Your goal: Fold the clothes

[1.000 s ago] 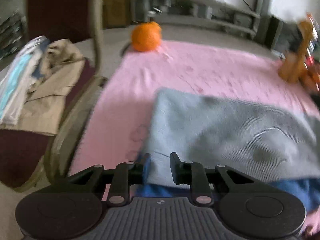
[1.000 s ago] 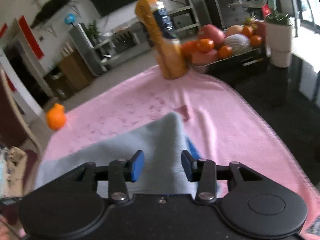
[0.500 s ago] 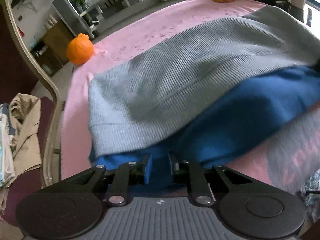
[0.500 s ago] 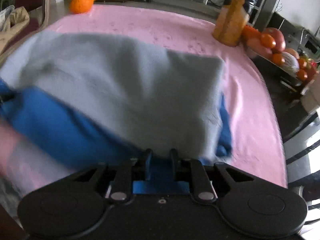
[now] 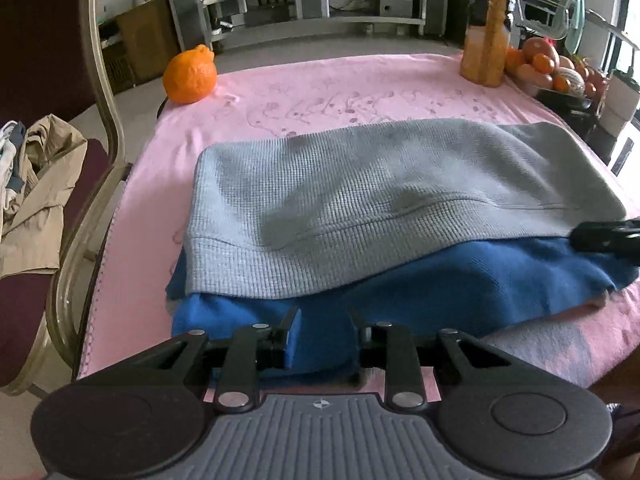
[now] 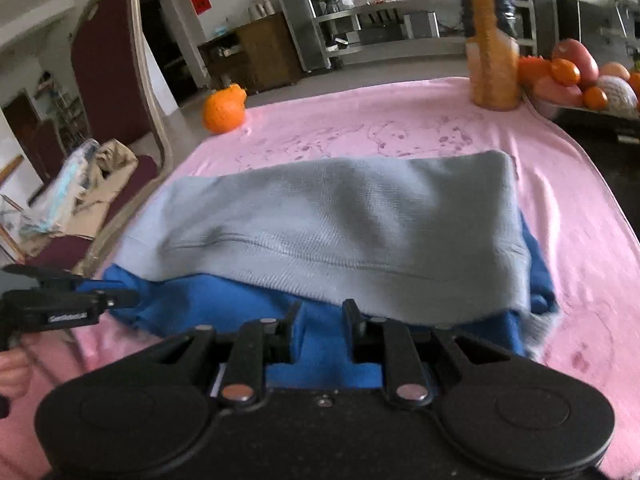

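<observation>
On the pink blanket (image 5: 360, 92) that covers the worktop (image 6: 600, 160), the sweater (image 5: 360, 208) now lies flat and folded over. A second ago it was held up and moving, and the picture of it was smeared. Now the grey half sits on top and the blue half peeks out below it, on the side near the camera. So this fold looks done, I think, and the sweater has been put down.

At the near edge of the sweater, the left gripper (image 5: 324, 338) is opening. Blue cloth sits between its jaws, but the pads look like they have come off it. It seems to be letting go.

At the same near edge, further to the right, the right gripper (image 6: 320, 328) is opening too, just a little. Blue cloth fills the gap there. I cannot tell if its pads press on it or not.

Some things are hard to see. The black gripper bodies hide the nearest strip of the sweater. The grey half covers most of the blue half, so I cannot tell where the sleeves are. The right wrist view is a bit blurry. Beyond the sweater, the top of the tall orange bottle (image 5: 484, 40) is cut off. Only a small bit of a hand (image 6: 12, 372) shows left of the sweater.
</observation>
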The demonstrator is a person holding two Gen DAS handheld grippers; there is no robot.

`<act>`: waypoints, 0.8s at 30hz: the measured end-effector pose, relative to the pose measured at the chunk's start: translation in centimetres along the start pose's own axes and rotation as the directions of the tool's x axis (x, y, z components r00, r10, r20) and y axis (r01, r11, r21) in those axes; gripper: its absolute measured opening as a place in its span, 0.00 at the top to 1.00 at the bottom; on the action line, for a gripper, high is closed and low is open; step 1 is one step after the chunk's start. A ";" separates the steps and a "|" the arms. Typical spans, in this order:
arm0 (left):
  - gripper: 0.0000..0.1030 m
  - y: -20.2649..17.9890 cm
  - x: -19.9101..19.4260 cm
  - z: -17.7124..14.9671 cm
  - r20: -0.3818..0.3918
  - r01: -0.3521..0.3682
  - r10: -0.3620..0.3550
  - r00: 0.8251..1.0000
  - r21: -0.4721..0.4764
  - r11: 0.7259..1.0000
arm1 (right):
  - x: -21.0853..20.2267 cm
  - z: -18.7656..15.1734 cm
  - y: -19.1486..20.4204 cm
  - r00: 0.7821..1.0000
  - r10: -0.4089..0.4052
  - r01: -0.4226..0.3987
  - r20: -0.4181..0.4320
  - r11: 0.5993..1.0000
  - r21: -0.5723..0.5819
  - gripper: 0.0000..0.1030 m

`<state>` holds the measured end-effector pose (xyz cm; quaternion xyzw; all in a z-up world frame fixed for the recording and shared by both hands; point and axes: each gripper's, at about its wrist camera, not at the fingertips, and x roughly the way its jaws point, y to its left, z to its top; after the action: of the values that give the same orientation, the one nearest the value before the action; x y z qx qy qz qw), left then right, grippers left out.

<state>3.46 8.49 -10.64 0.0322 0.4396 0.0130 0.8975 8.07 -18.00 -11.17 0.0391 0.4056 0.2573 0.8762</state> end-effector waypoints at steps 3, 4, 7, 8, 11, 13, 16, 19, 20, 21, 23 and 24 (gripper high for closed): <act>0.73 0.4 0.3 0.2 -0.009 -0.013 0.013 1.000 -0.023 1.000 | 3.4 0.2 0.4 0.996 -0.052 0.052 -0.073 0.999 -0.001 0.81; 0.73 0.6 0.2 0.3 -0.010 -0.019 0.019 1.000 -0.033 0.999 | 4.5 0.0 0.5 0.991 -0.071 0.071 -0.111 0.997 -0.009 0.81; 0.73 1.7 0.0 0.3 -0.011 -0.028 0.028 1.000 -0.077 0.997 | 3.8 -0.7 1.8 0.985 -0.083 0.070 -0.152 0.994 -0.088 0.78; 0.73 2.1 0.0 0.2 -0.013 -0.035 0.034 0.999 -0.091 0.995 | 3.2 -1.0 1.7 0.983 -0.060 0.046 -0.173 0.995 -0.084 0.78; 0.74 3.1 0.0 0.2 -0.023 -0.053 0.050 0.998 -0.129 0.990 | 1.0 -1.3 0.6 0.981 0.020 -0.021 -0.195 1.000 -0.007 0.78; 0.74 3.6 0.2 0.4 -0.029 -0.055 0.052 0.998 -0.151 0.987 | -0.3 -0.7 -0.9 0.992 0.018 -0.010 -0.124 0.998 0.061 0.78; 0.74 4.2 1.1 1.4 -0.032 -0.060 0.055 0.998 -0.180 0.982 | -2.0 0.4 -3.4 1.000 -0.021 0.023 -0.012 0.986 0.165 0.78; 0.77 4.6 3.0 2.5 -0.052 -0.115 0.106 0.993 -0.195 0.974 | -1.5 1.6 -5.7 0.995 -0.093 0.082 0.027 0.957 0.277 0.79; 0.77 4.7 3.7 2.6 -0.080 -0.129 0.116 0.990 -0.190 0.973 | -0.8 1.9 -6.4 0.991 -0.130 0.118 0.019 0.944 0.309 0.79; 0.77 4.7 4.3 2.5 -0.108 -0.136 0.118 0.987 -0.183 0.974 | -0.3 2.0 -7.0 0.983 -0.184 0.176 -0.006 0.928 0.328 0.85; 0.77 4.0 4.1 2.4 -0.117 -0.155 0.140 0.983 -0.129 0.979 | 0.8 1.7 -8.2 0.956 -0.276 0.292 -0.097 0.892 0.346 1.00; 0.77 3.9 3.9 2.2 -0.127 -0.156 0.141 0.982 -0.116 0.981 | 0.7 1.5 -8.4 0.957 -0.270 0.288 -0.102 0.886 0.363 1.00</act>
<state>7.62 12.45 -12.10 0.0076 0.4865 0.1097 0.8668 13.10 -24.73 -12.98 0.1403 0.4698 0.0475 0.8703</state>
